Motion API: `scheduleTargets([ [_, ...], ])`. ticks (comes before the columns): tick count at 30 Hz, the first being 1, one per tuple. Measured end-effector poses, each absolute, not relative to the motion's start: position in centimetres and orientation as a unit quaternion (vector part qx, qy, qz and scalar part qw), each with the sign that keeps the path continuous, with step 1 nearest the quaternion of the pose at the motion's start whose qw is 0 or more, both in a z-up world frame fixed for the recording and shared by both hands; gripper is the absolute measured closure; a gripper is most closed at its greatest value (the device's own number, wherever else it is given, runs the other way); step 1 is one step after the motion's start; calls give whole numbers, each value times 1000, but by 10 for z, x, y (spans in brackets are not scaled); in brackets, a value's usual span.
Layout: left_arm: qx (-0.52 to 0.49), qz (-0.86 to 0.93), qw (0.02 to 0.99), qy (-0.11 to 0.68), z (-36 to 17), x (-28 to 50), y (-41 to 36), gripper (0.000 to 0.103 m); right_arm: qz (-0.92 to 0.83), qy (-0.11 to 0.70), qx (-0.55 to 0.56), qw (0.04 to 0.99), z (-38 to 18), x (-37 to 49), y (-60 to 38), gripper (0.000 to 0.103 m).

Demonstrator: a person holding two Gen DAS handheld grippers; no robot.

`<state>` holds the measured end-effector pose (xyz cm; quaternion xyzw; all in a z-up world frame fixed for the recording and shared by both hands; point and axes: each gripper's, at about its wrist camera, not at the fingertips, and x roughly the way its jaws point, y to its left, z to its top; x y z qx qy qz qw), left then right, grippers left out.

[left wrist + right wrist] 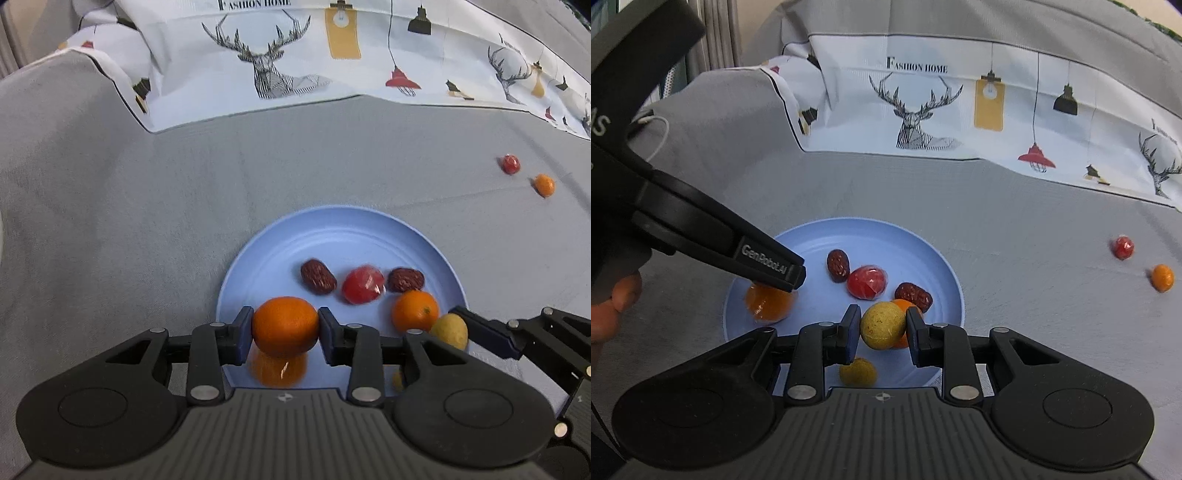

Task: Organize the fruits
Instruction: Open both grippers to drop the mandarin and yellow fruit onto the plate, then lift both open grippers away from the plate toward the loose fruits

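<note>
Over the near rim of the blue plate (pixel 332 236), my left gripper (pixel 285 326) is shut on an orange (pixel 285 321), with an orange blur on the plate beneath it. In the right wrist view, my right gripper (pixel 882 326) is shut on a yellow round fruit (pixel 882 325) just above the plate (pixel 886 236). A yellowish shape (pixel 857 371) lies under it; I cannot tell whether it is fruit or reflection. On the plate lie two dark red dates (pixel 317 277) (pixel 405 279), a red wrapped fruit (pixel 362 284) and a second orange (pixel 414 310).
A red wrapped ball (pixel 1123 247) and a small orange (pixel 1162 277) lie loose on the grey cloth to the right of the plate. A white printed cloth with deer (pixel 923 110) covers the back. A hand (pixel 613 306) holds the left gripper's handle at the left edge.
</note>
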<state>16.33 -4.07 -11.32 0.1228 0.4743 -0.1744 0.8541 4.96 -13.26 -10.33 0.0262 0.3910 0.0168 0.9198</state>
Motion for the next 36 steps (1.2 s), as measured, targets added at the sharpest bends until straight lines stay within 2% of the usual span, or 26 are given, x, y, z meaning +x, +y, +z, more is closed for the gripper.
scheduleTargets([
  [1, 125, -177, 857, 468, -111, 163, -41, 25, 18, 394, 25, 919, -104, 51, -132, 75],
  [2, 125, -173, 862, 459, -107, 162, -41, 1, 22, 398, 25, 917, -105, 54, -132, 67],
  [3, 121, -166, 872, 445, -102, 159, -39, 0, 27, 406, 25, 913, -105, 56, -133, 58],
  [4, 117, -164, 878, 434, -96, 155, -36, 0, 29, 413, 28, 910, -103, 57, -134, 37],
  [5, 118, -170, 876, 436, -92, 152, -34, 0, 26, 416, 31, 909, -100, 55, -134, 23],
  [7, 120, -171, 868, 451, -86, 144, -28, 0, 20, 421, 39, 906, -92, 46, -135, 13],
  [15, 97, -125, 867, 472, -51, 72, 21, 0, 21, 422, 67, 904, -50, -38, -131, 7],
  [19, 73, -123, 871, 470, -30, 43, 34, 0, 1, 381, 64, 923, -21, -67, -134, 1],
  [28, 77, -162, 895, 409, 16, -8, 24, 0, -15, 304, 40, 952, 24, -115, -128, 1],
  [36, 85, -164, 909, 374, 34, -44, 27, 0, -23, 262, 24, 965, 44, -146, -119, 1],
])
